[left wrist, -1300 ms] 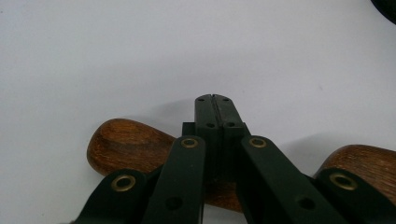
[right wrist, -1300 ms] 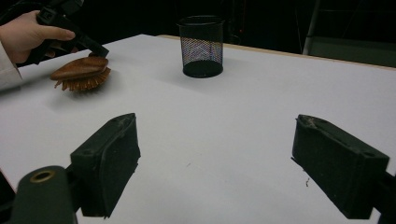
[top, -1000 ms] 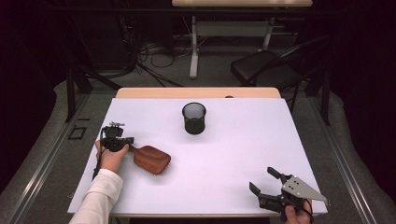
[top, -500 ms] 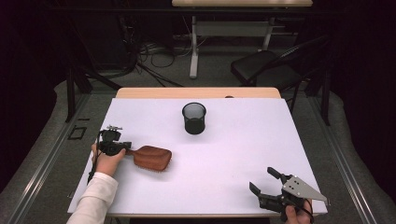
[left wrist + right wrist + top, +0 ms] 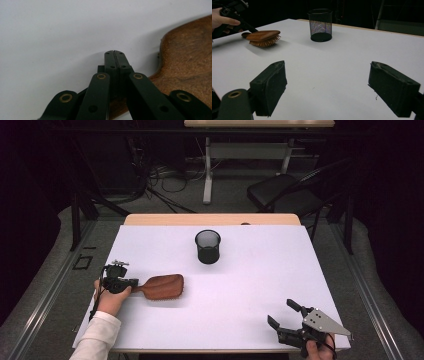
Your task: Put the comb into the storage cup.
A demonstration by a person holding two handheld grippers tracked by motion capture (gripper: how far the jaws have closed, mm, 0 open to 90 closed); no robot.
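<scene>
At the left side of the white table [image 5: 240, 310], the person's left hand [image 5: 107, 297] holds the left gripper [image 5: 134, 284], whose black jaws are closed on the narrow handle of a brown wooden hairbrush [image 5: 162, 286]. In the left gripper view the two pads meet flat with hardly a seam between them, and the grained wooden back of the brush [image 5: 190, 67] spreads out to the right of them, the handle running under the linkage. In the right gripper view the brush [image 5: 263, 37] appears with its short bristles facing down, its shadow on the table beneath it. Whether the bristles touch the surface cannot be told. A white sleeve [image 5: 95, 340] covers the forearm behind the hand.

Toward the middle of the table, nearer its far edge, a black wire-mesh cup [image 5: 207, 246] stands upright, well apart from the brush.

At the right, near the table's front edge, the right gripper [image 5: 284, 316] sits in the person's right hand [image 5: 317, 351], a grey three-cornered plate [image 5: 322, 321] on top. Its jaws stand wide apart with only bare tabletop between them, as the right gripper view shows.
</scene>
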